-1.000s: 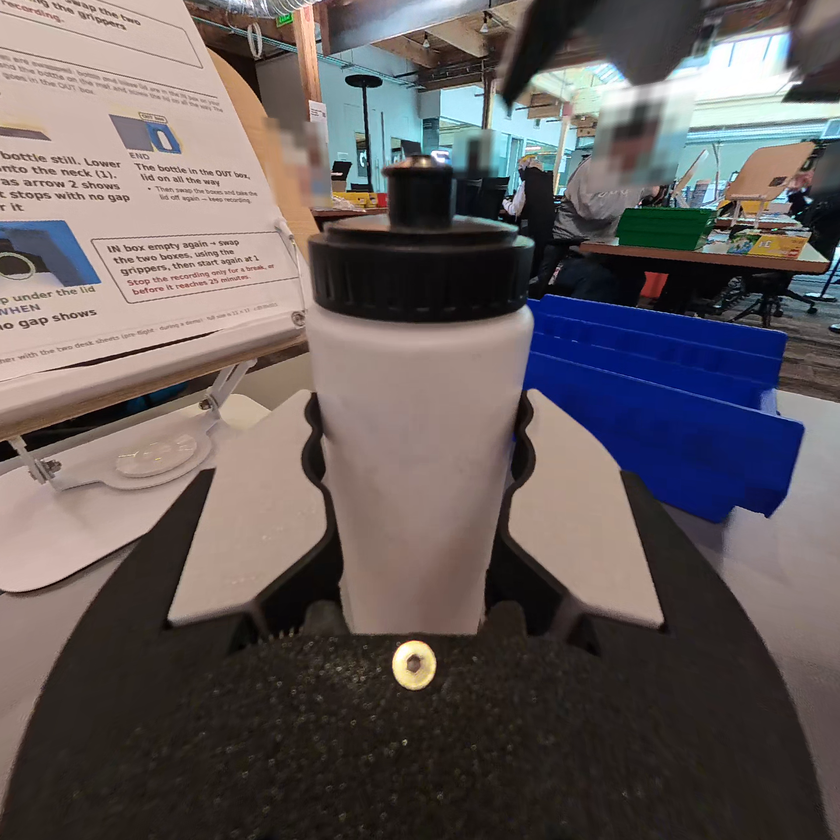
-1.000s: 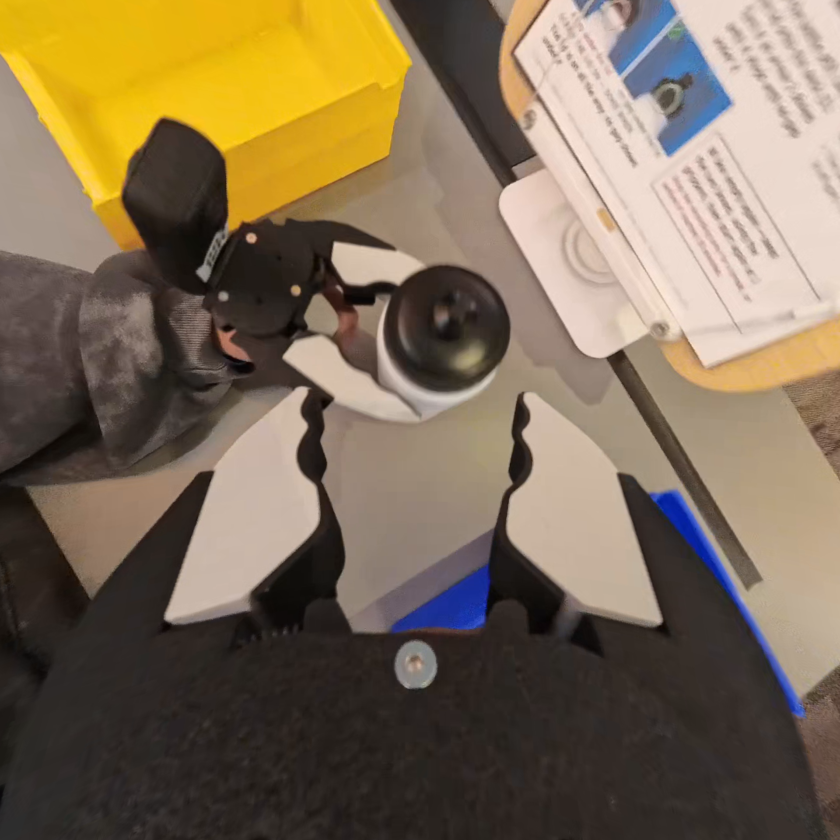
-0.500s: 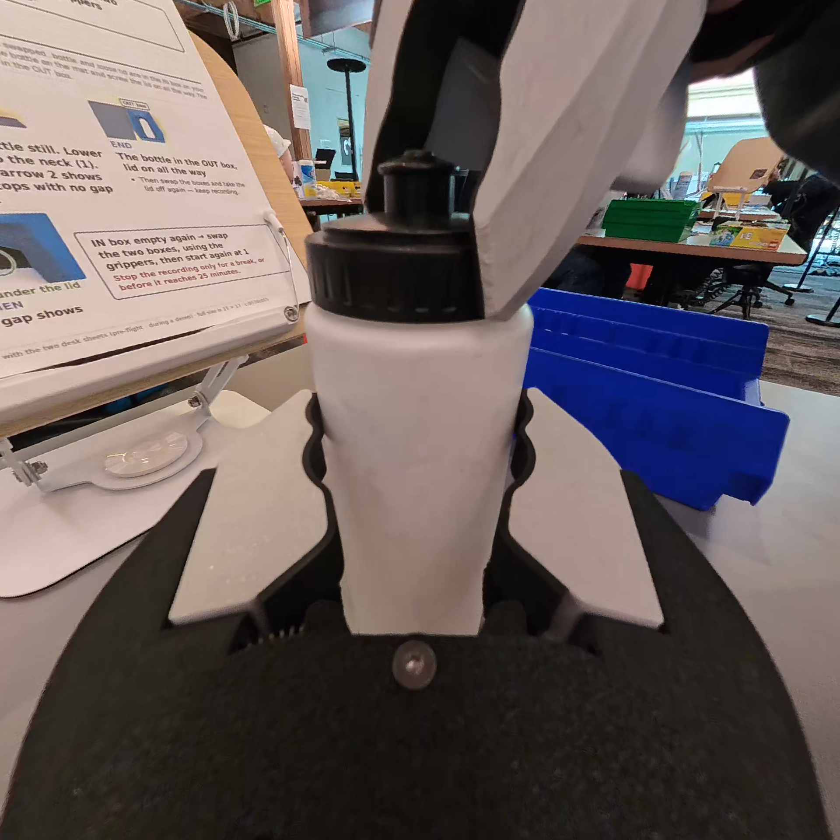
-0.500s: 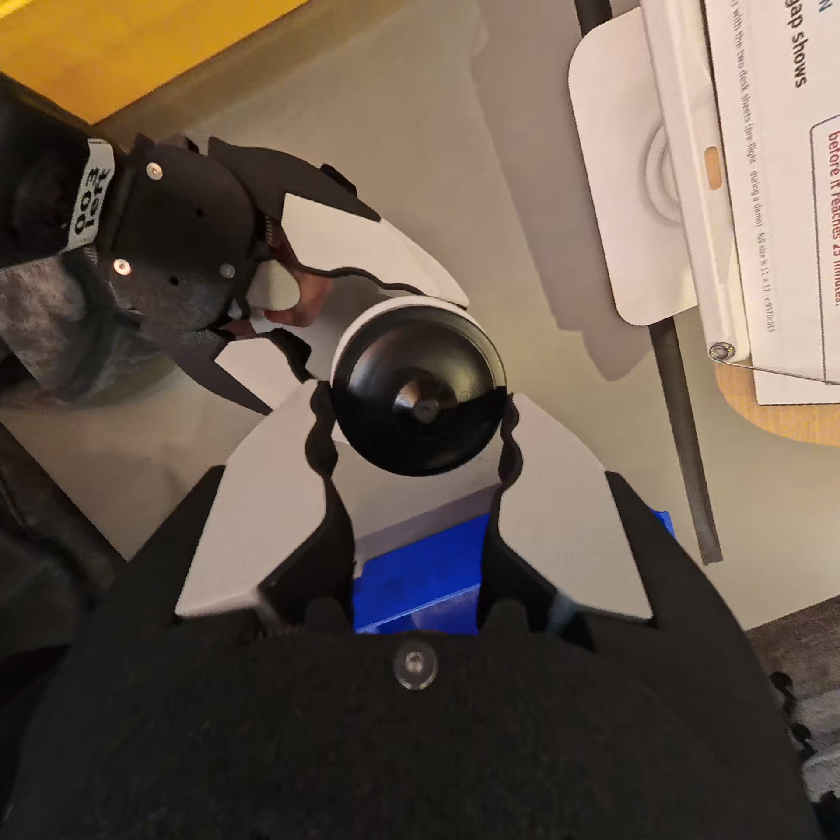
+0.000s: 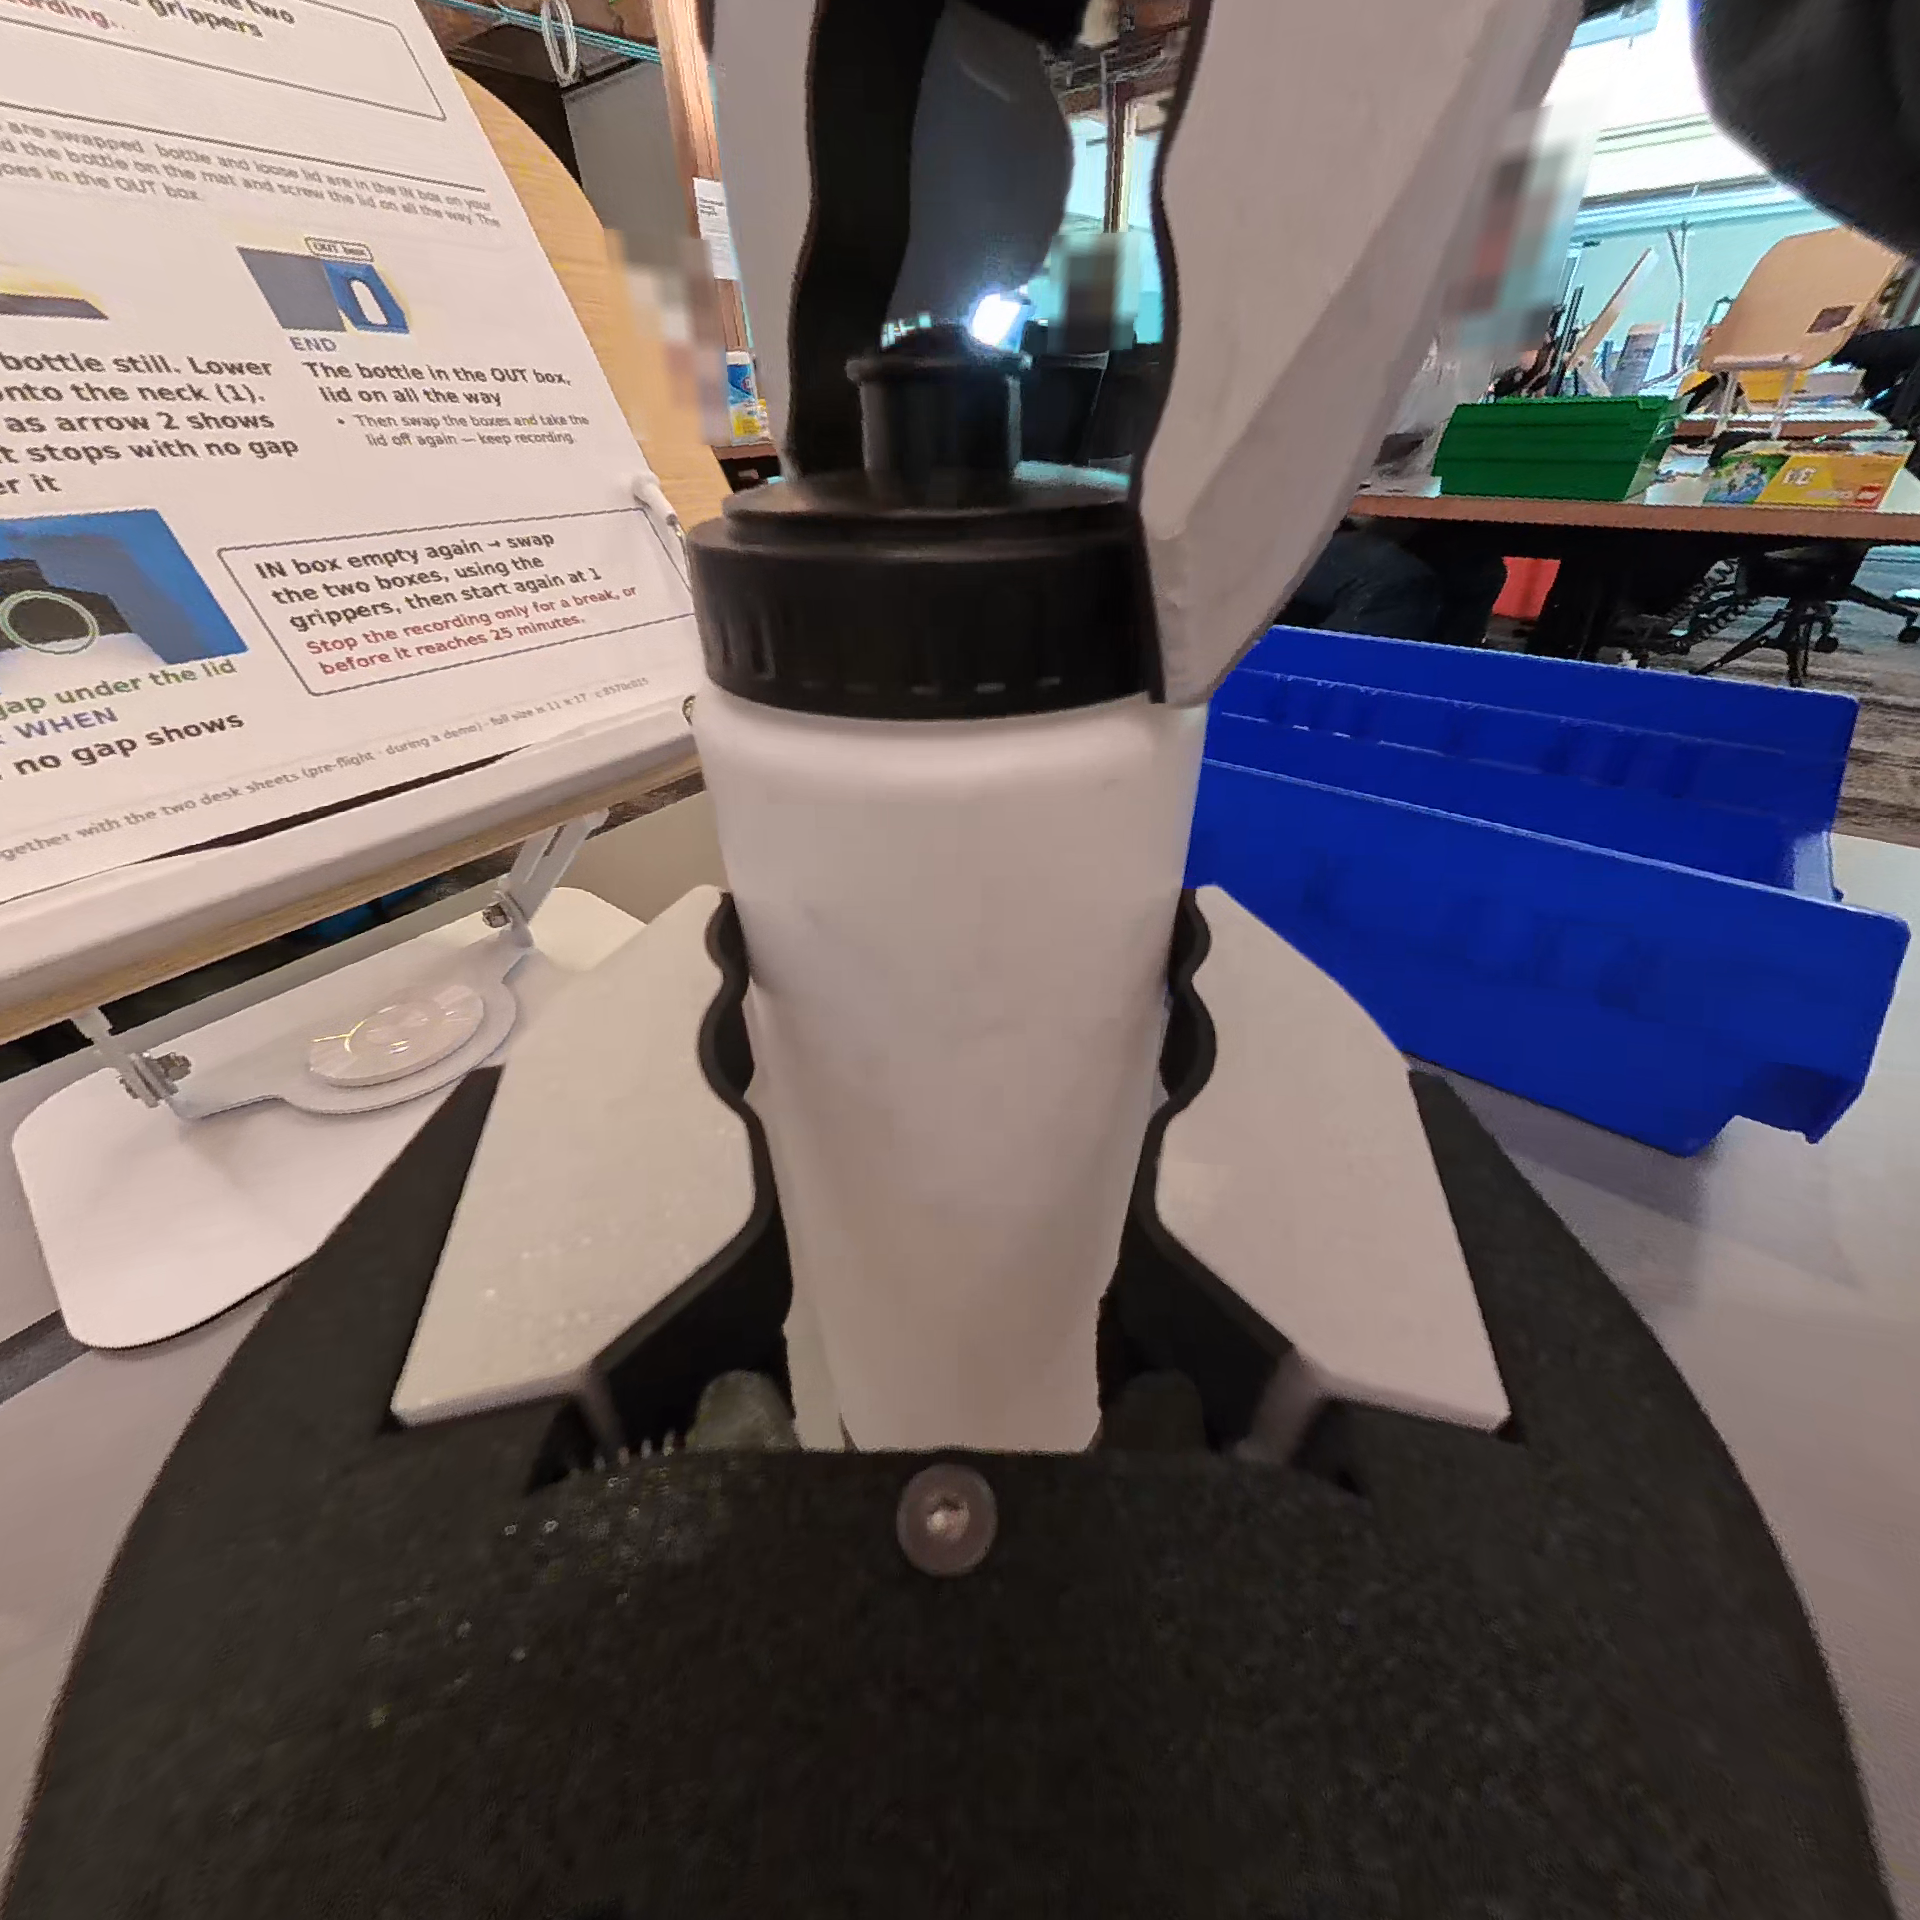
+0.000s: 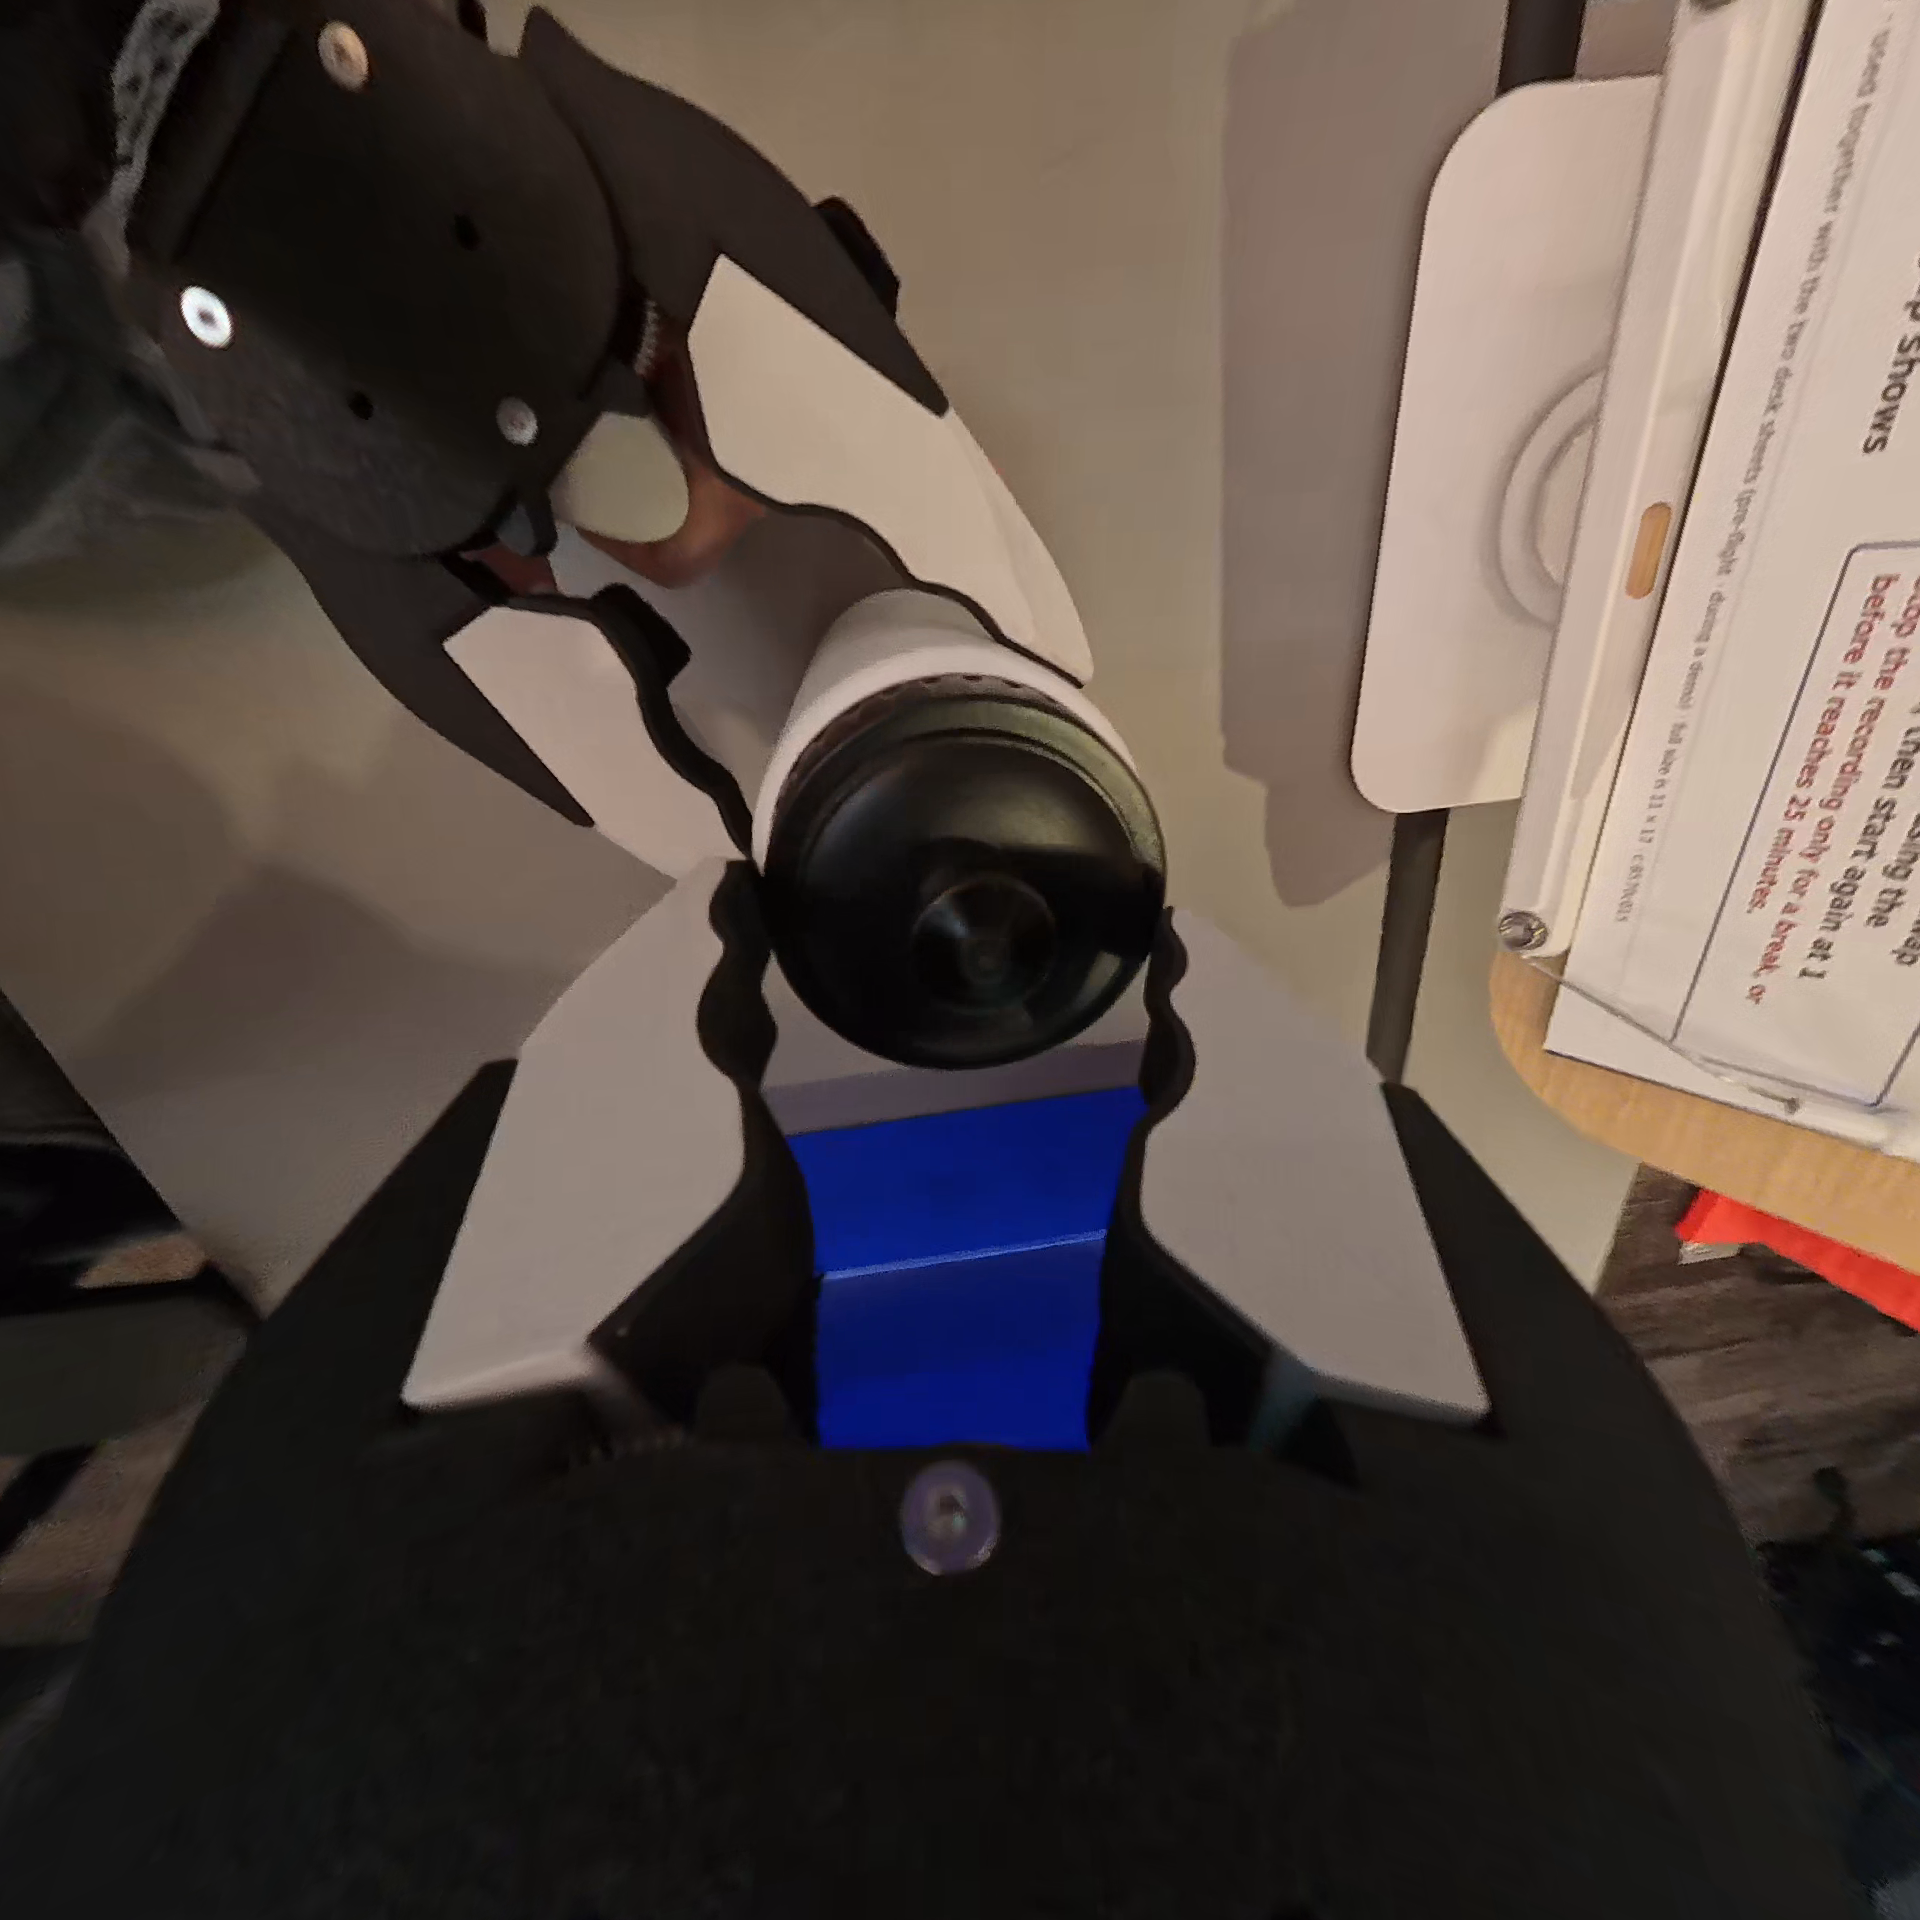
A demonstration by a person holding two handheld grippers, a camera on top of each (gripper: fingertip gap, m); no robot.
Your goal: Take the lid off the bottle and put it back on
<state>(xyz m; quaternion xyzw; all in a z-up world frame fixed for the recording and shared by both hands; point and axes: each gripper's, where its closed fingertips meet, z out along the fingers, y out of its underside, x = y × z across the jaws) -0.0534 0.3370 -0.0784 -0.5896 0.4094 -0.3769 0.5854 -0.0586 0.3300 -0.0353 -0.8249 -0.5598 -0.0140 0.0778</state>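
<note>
Here the white bottle (image 5: 945, 1039) stands upright on the table, clenched by the left gripper (image 5: 951, 997), seemingly light and stiff, while the right gripper (image 6: 951, 935) pinches its ribbed black lid (image 6: 961, 894), the best hold.

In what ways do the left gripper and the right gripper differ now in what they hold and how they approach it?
The left gripper clamps the white bottle around its body; the right gripper has its jaws at the sides of the black lid. The left gripper reaches in from the side, level with the table; the right gripper comes down from above. Both have white fingers on black frames.
</note>
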